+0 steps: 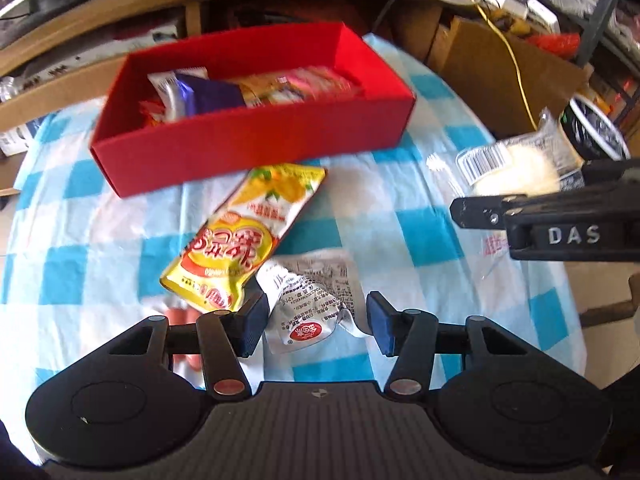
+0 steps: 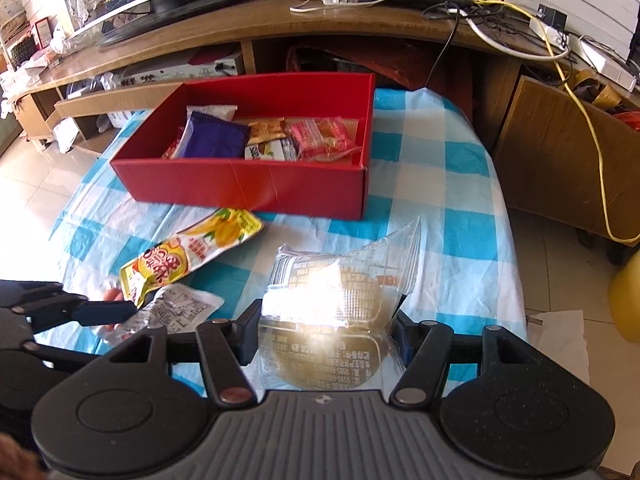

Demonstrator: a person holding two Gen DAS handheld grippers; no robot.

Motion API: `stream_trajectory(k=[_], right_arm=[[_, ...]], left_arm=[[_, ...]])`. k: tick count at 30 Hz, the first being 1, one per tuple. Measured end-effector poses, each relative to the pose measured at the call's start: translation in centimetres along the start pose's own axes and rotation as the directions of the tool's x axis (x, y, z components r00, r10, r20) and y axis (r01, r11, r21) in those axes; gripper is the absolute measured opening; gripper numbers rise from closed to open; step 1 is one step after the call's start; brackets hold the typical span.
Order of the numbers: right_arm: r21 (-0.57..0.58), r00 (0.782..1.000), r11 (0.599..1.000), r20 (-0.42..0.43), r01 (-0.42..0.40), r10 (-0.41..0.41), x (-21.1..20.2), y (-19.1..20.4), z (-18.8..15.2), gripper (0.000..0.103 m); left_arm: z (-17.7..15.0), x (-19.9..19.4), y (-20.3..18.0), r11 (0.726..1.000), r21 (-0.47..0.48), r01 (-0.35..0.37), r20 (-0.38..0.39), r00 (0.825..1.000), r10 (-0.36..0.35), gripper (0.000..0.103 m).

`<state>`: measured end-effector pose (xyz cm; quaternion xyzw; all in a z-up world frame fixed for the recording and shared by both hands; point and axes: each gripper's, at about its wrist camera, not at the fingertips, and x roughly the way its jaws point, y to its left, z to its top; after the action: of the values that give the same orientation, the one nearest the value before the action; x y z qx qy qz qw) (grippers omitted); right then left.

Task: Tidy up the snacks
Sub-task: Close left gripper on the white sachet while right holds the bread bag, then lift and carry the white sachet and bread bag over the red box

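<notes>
Right hand-held gripper (image 2: 324, 332) grasps clear packet (image 2: 340, 300); left (image 1: 316, 320) released (checked tablecloth (image 2: 460, 184), cluttered room)

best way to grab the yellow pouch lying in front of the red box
Take the yellow pouch across its narrow width near the lower sealed end, coming down from above with the left gripper. It lies flat on the checked cloth, long axis running diagonally toward the red box, so the short span likely fits the open jaws. The white packet lies right beside that end.
</notes>
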<state>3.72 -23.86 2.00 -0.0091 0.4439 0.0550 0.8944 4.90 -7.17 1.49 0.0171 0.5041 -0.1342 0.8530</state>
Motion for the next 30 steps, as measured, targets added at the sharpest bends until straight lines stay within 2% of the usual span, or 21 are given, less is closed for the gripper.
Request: stream_trajectory(k=[1,4,5,7,9,12,15,17,20,22,23,25,30], right_arm=[[-0.001,1.000,1.000,0.006,0.001,-0.001,0.0,0.2,0.3,0.073],[-0.008,1.000,1.000,-0.002,0.012,-0.012,0.5,0.6,0.7,0.073],[-0.010,1.000,1.000,-0.012,0.014,-0.014,0.8,0.6,0.6,0.073],[-0.019,0.999,1.000,-0.037,0.017,-0.018,1.6,0.7,0.3,0.073],[-0.029,0.998,0.999,-0.055,0.018,-0.019,2.1,0.8,0.1,0.073],[-0.034,0.998,0.999,-0.067,0.010,-0.012,2.3,0.9,-0.1,0.073],[-0.038,0.998,0.999,-0.065,-0.003,0.001,2.2,1.0,-0.1,0.073],[-0.038,0.998,0.999,-0.064,-0.009,0.007,2.1,1.0,0.0,0.073],[-0.040,0.998,0.999,-0.063,-0.020,0.017,1.9,1.1,-0.2,0.073],[-0.041,0.998,0.999,-0.061,-0.022,0.019,1.8,1.1,-0.2,0.073],[-0.041,0.998,0.999,-0.059,-0.022,0.020,1.7,1.1,-0.2,0.073],[-0.040,0.998,0.999,-0.051,-0.025,0.023,1.6,1.1,-0.1,0.073],[-0.036,0.999,0.999,-0.030,-0.027,0.026,0.9,1.1,-0.1,0.073]], left_arm=[[0.3,-0.2,0.1,1.000,0.000,0.010,0.000,1.000,-0.010,0.030],[1.0,0.2,0.4,0.999,0.012,0.033,-0.020,0.999,-0.032,0.032],[0.9,0.6,0.4,0.999,0.031,0.042,-0.045,0.998,-0.040,0.038],[0.2,1.4,0.4,0.998,0.043,0.056,-0.074,0.996,-0.053,0.043],[-0.3,2.3,0.4,0.997,0.052,0.064,-0.098,0.993,-0.058,0.061],[-0.4,3.1,0.6,0.995,0.085,0.045,-0.130,0.991,-0.034,0.082],[-0.6,4.7,0.9,0.994,0.102,0.039,-0.165,0.986,-0.021,0.086],[-0.9,4.9,0.7,0.992,0.120,0.033,-0.158,0.987,-0.014,0.090],[-1.0,5.0,0.8,0.993,0.111,0.023,-0.155,0.988,-0.006,0.087],[-1.0,4.8,0.7,0.993,0.115,-0.006,-0.143,0.989,0.022,0.071],[-1.2,4.5,0.7,0.993,0.115,-0.014,-0.134,0.990,0.030,0.059],[-1.4,3.9,1.2,0.998,0.062,0.027,-0.140,0.990,-0.018,0.051],[-1.6,3.1,0.6,0.998,0.065,0.003,-0.114,0.993,0.004,0.045]])
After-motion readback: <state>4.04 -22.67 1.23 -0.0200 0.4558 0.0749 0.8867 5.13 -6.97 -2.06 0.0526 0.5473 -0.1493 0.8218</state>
